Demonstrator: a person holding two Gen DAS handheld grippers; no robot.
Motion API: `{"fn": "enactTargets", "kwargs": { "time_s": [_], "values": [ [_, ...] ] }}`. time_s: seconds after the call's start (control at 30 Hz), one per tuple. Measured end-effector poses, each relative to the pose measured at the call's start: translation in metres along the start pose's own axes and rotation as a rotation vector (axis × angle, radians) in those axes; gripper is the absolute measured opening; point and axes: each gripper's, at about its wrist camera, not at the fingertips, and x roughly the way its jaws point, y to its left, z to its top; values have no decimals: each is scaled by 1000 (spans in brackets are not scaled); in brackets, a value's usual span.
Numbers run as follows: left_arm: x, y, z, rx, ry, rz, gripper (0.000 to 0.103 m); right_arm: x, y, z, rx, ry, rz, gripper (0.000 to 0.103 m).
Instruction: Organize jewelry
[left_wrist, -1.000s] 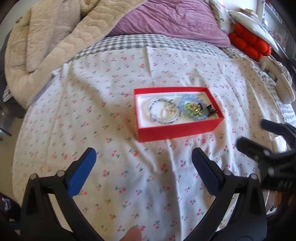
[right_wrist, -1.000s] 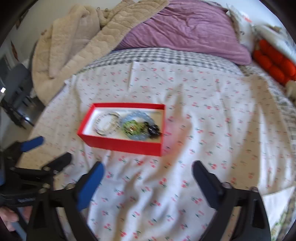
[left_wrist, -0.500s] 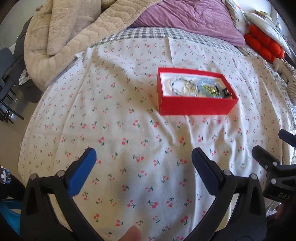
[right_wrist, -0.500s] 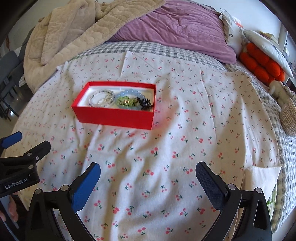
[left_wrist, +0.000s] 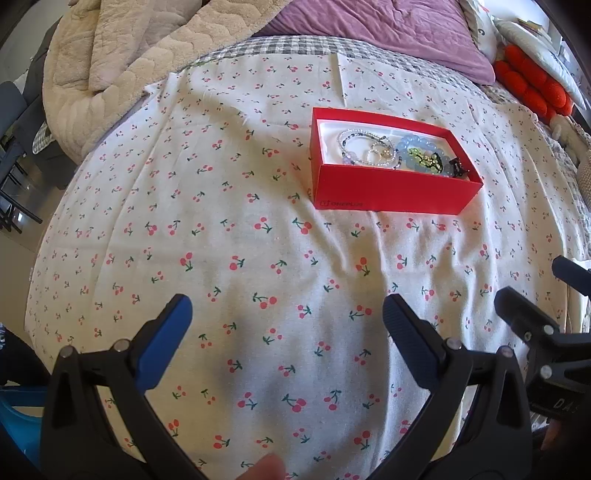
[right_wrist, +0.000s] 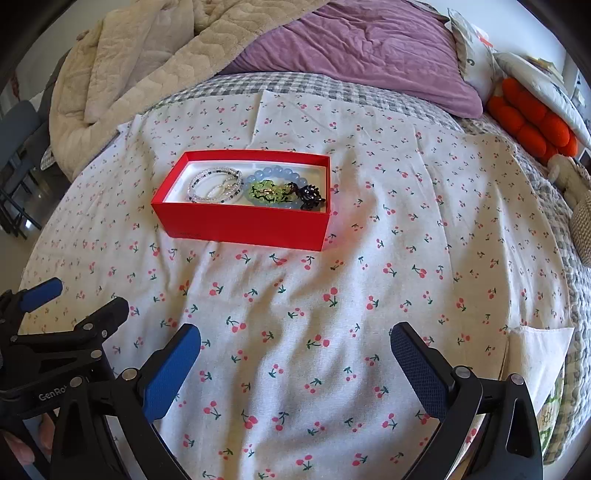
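Sunlit bed (right_wrist: 369, 295) with purple pillow (right_wrist: 362, 48), beige blanket (right_wrist: 129, 55).

I count one red box (right_wrist: 243, 225), two grippers, one purple pillow (right_wrist: 354, 51), one beige blanket (right_wrist: 140, 66), one cherry-print sheet (right_wrist: 332, 295).

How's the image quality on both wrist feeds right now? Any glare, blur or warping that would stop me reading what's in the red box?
Left wrist view: sharp, strong barrel warp, a soft shadow on the cherry-print sheet near the left gripper; the red box stays legible. Right wrist view: daylight, no glare, the clear beaded bracelet and blue bead bracelet crisp, the right gripper open.
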Motion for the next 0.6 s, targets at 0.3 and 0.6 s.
{"fn": "enactTargets", "kwargs": {
  "time_s": [0.3, 0.6],
  "values": [
    [-2, 1, 0, -6, -3, -3, 102, 1, -1, -2, 6, 7, 0, 103],
    [-3, 0, 0, -7, -9, -3, 102, 1, -3, -3, 9, 6, -8, 103]
  ]
}}
